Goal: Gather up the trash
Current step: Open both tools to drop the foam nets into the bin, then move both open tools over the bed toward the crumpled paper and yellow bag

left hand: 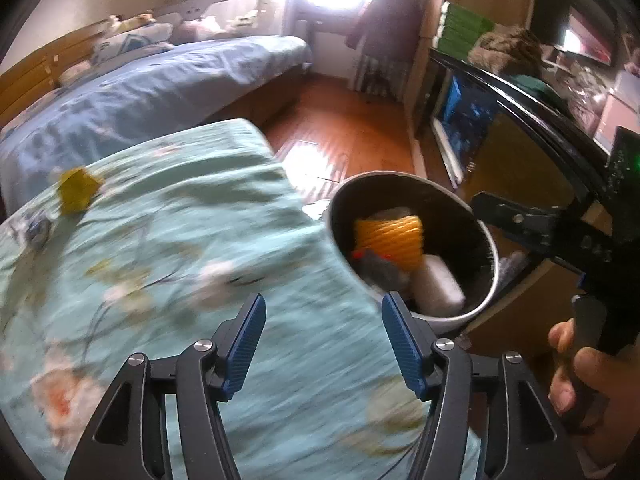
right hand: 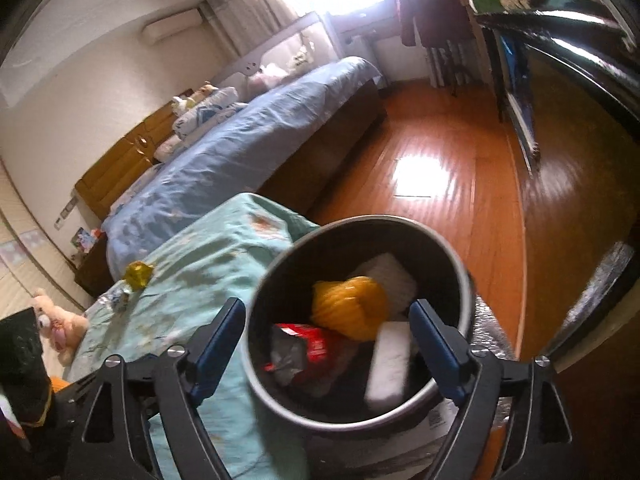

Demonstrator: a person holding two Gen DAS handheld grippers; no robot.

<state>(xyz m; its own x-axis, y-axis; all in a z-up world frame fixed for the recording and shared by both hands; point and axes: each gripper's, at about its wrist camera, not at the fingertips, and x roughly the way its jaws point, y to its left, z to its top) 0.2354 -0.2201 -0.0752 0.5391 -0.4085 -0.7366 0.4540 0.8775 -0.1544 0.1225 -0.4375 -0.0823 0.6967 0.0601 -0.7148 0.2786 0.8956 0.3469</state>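
Now the yellow scrap [left hand: 76,191] lies at ten o'clock from the left gripper [left hand: 323,346], nearer than the right gripper [right hand: 326,354]; both gape empty.

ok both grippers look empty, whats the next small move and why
Probably swing the left gripper toward the yellow wrapper at the far side of the teal bedspread. Both grippers are open and empty, the right gripper hovers over the bin, which already holds trash, and that wrapper, with a crumpled scrap beside it, lies uncollected.
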